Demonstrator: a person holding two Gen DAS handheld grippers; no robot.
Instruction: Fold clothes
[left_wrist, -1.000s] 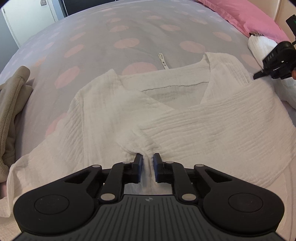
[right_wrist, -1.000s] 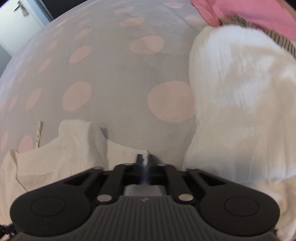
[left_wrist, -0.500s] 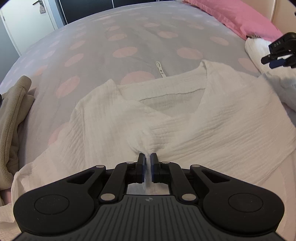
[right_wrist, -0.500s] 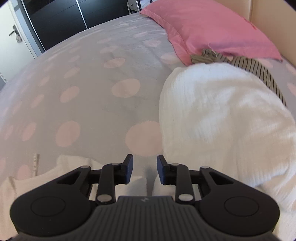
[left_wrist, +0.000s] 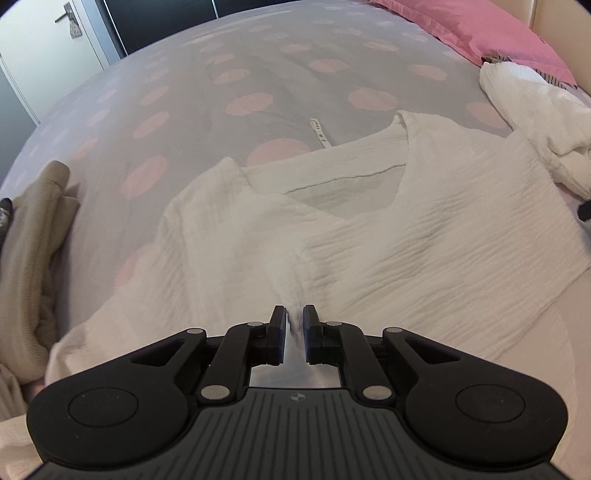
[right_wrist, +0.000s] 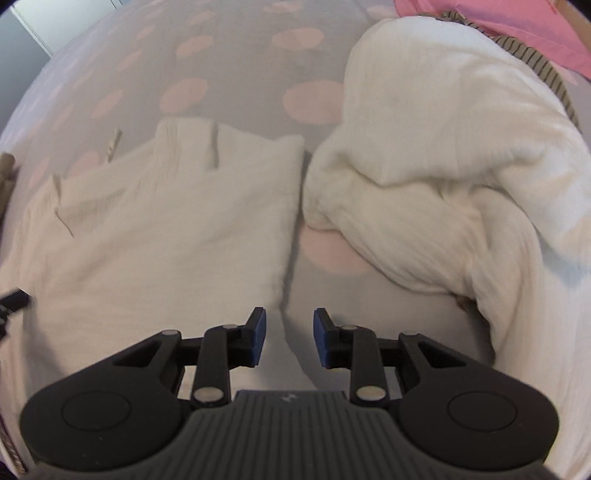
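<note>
A white crinkled shirt (left_wrist: 424, 229) lies flat on the dotted bedspread (left_wrist: 184, 92), its sides folded across the front below the V-neck. My left gripper (left_wrist: 294, 319) sits at the shirt's near middle. A ridge of its cloth is drawn up between the pads, and the jaws are opening. In the right wrist view the shirt (right_wrist: 166, 229) fills the left half. My right gripper (right_wrist: 289, 321) hangs open over the shirt's right edge with nothing between its fingers.
A rumpled white pile (right_wrist: 443, 166) lies just right of the shirt, with a striped garment (right_wrist: 532, 55) and a pink pillow (left_wrist: 480, 29) behind it. A beige garment (left_wrist: 33, 251) is heaped at the left. A small label strip (left_wrist: 320, 133) lies beyond the collar.
The right gripper let go of the shirt's far right corner, opened, and drew back along the right edge. The left gripper rose a little with its pinch, and its gap widened slightly.
</note>
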